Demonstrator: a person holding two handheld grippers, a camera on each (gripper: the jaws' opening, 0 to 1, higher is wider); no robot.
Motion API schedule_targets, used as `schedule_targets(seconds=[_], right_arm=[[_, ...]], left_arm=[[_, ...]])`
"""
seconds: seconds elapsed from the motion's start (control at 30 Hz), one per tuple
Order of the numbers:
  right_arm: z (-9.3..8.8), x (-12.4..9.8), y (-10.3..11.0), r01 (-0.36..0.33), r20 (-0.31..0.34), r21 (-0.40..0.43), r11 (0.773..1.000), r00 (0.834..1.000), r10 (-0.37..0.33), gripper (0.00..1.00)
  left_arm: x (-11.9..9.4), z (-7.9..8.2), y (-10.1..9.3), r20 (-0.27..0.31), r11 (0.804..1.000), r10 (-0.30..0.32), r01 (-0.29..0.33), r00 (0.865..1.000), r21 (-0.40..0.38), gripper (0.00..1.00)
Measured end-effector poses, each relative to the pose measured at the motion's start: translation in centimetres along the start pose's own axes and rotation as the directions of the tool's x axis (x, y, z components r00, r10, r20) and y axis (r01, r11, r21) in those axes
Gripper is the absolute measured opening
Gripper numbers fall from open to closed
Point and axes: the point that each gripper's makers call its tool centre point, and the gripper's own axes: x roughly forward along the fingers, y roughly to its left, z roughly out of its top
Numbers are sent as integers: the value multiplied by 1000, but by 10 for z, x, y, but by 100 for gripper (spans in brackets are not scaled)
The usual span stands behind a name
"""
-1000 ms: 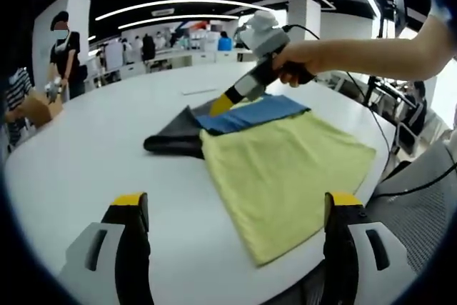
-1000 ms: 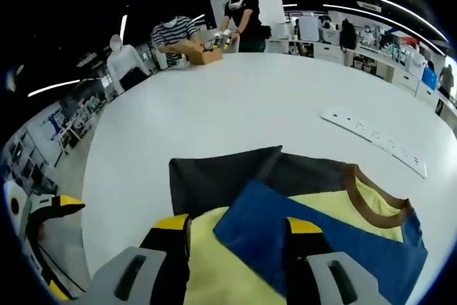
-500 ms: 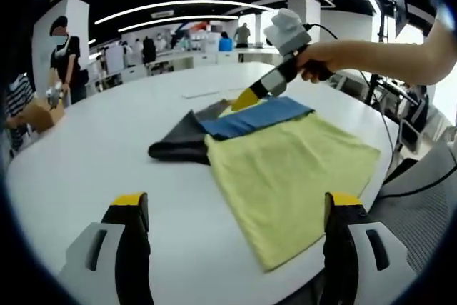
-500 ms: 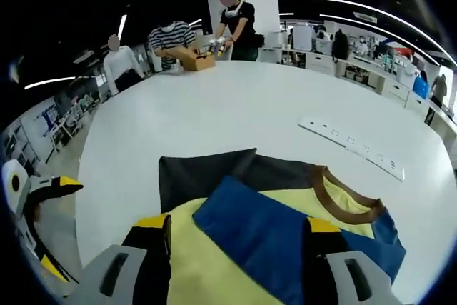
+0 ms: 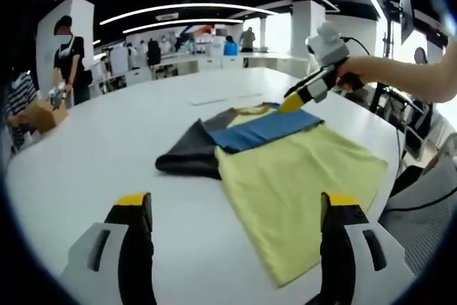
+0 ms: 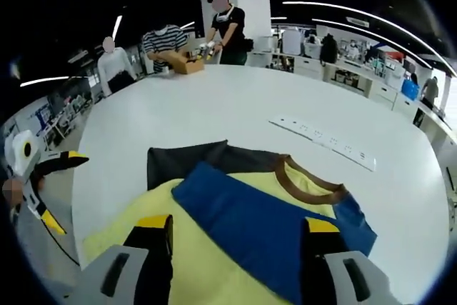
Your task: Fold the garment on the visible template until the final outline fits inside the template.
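Garment (image 5: 293, 176): a yellow shirt with a brown collar (image 6: 307, 180), lying flat on the white surface (image 5: 93, 155) close to its near edge. A blue sleeve (image 6: 257, 223) is folded across the chest, and a dark grey sleeve (image 5: 189, 155) pokes out from beneath on the far side. No template outline can be made out under the cloth; it may be hidden by the fabric, though the fisheye views are too poor to be sure.

In the left gripper view the right gripper (image 5: 296, 98) hovers over the blue fold near the collar, its jaws parted and grasping nothing, as the right gripper view confirms. The left gripper (image 5: 232, 248) hangs back from the hem, jaws wide apart and empty.

Risks from here: the hem lies right by the surface edge, so a careless pull toward the person could drag the cloth over and out of the workspace. Lifting one layer alone could undo the blue fold, and the grey sleeve sticking out could leave the outline too wide if it is not tucked in.

Further off, a white power strip (image 6: 325, 142) lies on the surface, and people (image 6: 225, 23) work at the far edge.
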Motion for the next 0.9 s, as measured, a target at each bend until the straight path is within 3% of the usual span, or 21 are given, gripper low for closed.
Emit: schedule_targets(seconds=[0.27,0.5,0.7,0.9], right_arm=[[-34,-28,-30,54,-20,25,998,998,-54,62],[-54,-47,-55,106,-22,36,994,994,-105,57],[-66,-59,-72,140,-18,49,989,990,-139,43],[-84,-63,-82,175,-34,53,983,984,-173,31]], left_arm=[[20,16,7,29,1000,2,-2,1000,8,81],[39,22,12,15,999,4,-4,1000,40,74],[57,27,15,19,998,5,-6,1000,58,64],[77,23,20,-16,998,26,-25,1000,52,52]])
